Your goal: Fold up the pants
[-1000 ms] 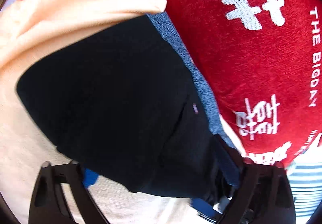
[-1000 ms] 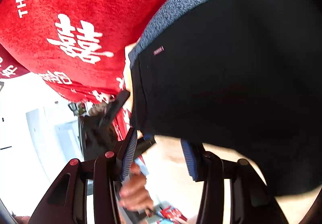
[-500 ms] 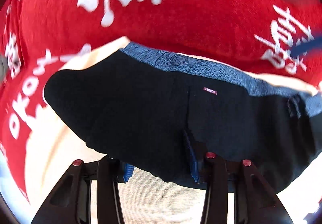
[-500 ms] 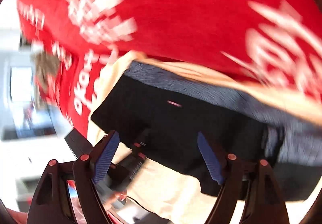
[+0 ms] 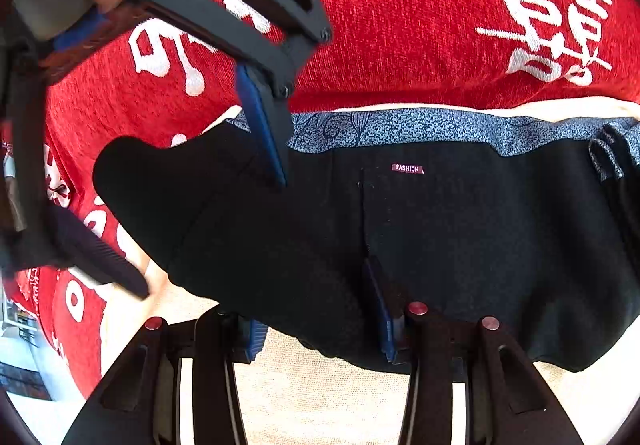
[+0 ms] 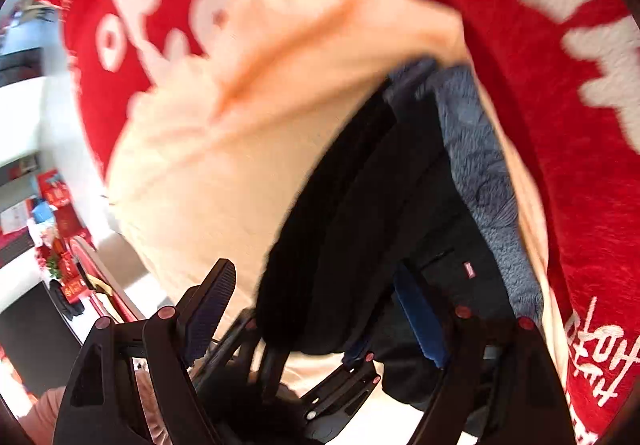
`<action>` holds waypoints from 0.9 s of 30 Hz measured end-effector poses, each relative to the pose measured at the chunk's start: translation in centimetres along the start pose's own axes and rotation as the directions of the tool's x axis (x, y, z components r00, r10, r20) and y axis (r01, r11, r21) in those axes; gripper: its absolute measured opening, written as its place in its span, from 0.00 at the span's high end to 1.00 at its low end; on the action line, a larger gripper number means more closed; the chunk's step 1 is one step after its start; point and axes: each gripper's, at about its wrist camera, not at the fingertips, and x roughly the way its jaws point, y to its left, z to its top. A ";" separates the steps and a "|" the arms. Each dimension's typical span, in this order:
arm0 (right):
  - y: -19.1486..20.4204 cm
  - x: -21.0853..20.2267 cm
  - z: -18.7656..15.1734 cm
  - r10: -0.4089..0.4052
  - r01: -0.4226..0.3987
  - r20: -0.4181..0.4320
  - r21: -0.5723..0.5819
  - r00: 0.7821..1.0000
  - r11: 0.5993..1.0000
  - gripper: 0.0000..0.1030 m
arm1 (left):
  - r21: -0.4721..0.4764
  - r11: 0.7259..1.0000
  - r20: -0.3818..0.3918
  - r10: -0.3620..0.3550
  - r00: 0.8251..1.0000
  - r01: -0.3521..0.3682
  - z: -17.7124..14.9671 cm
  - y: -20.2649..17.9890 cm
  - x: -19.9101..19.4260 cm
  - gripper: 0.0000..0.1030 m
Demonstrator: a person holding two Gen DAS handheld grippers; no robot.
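Red plush fabric with white lettering covers the work surface, with a cream cloth spread over it. Black pants lie folded on the cream cloth, the blue-grey patterned waistband along the far edge and a small "FASHION" label just below it.

Left gripper: fingers apart, set at the near edge of the pants, with a fold of black cloth lying between the blue pads. Whether the pads press the cloth cannot be told.

Right gripper: seen from the left wrist camera, it reaches in from the upper left with its fingers wide apart. One blue-padded finger touches the pants at the waistband; the other hangs off the left end of the garment, over the red fabric.

Right wrist view is motion-blurred. It shows the right gripper spread, the pants stacked in layers ahead of it, and part of the left gripper's frame below.
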 end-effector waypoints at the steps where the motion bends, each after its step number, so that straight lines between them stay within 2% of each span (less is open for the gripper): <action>1: -0.4 -0.2 -0.1 0.024 -0.024 0.012 0.006 1.000 1.000 0.41 | 0.003 1.000 -0.003 0.002 1.000 -0.002 0.0 -0.1 0.0 0.57; 2: -0.9 -0.6 -0.4 0.024 -0.025 0.026 0.010 0.999 1.000 0.69 | 0.007 1.000 -0.007 -0.002 1.000 0.002 0.0 -0.2 0.0 0.57; 3: -1.3 -1.0 -0.8 0.036 -0.036 0.039 0.008 0.999 0.999 0.76 | 0.021 1.000 0.005 0.004 1.000 -0.004 0.0 -0.5 -0.5 0.57; 6: -2.6 -2.9 -3.1 0.082 -0.084 0.127 0.007 0.989 0.996 0.79 | 0.056 0.998 0.035 -0.004 0.999 0.002 0.7 -1.6 -2.0 0.57; 7: -3.5 -3.8 -4.4 0.118 -0.123 0.175 0.019 0.977 0.992 0.79 | 0.056 0.998 0.043 -0.017 0.999 0.015 0.9 -1.9 -2.6 0.56; 8: -4.2 -4.5 -5.3 0.151 -0.162 0.214 0.036 0.965 0.986 0.79 | 0.060 0.998 0.056 -0.029 0.998 0.026 1.2 -2.3 -3.5 0.56; 11: -7.2 -6.8 -9.6 0.262 -0.303 0.339 0.071 0.903 0.950 0.79 | 0.067 0.995 0.101 -0.079 0.992 0.072 2.2 -3.2 -6.2 0.56; 14: -10.2 -8.5 -15.1 0.342 -0.418 0.461 0.072 0.819 0.906 0.79 | 0.078 0.987 0.145 -0.148 0.978 0.138 3.1 -4.6 -9.6 0.56; 16: -12.3 -9.4 -18.3 0.375 -0.484 0.545 0.065 0.749 0.872 0.79 | 0.097 0.980 0.168 -0.191 0.967 0.176 4.1 -6.1 -11.7 0.56; 20: -16.9 -9.4 -27.6 0.388 -0.587 0.711 0.044 0.587 0.808 0.79 | 0.157 0.955 0.194 -0.279 0.940 0.251 5.9 -11.3 -15.8 0.56; 23: -20.7 -8.3 -34.7 0.357 -0.638 0.793 0.051 0.494 0.768 0.79 | 0.214 0.926 0.182 -0.350 0.919 0.310 6.8 -16.1 -18.0 0.56; 27: -26.5 -4.8 -43.3 0.305 -0.724 0.868 0.087 0.392 0.684 0.78 | 0.324 0.881 0.148 -0.408 0.901 0.345 6.8 -24.2 -19.6 0.56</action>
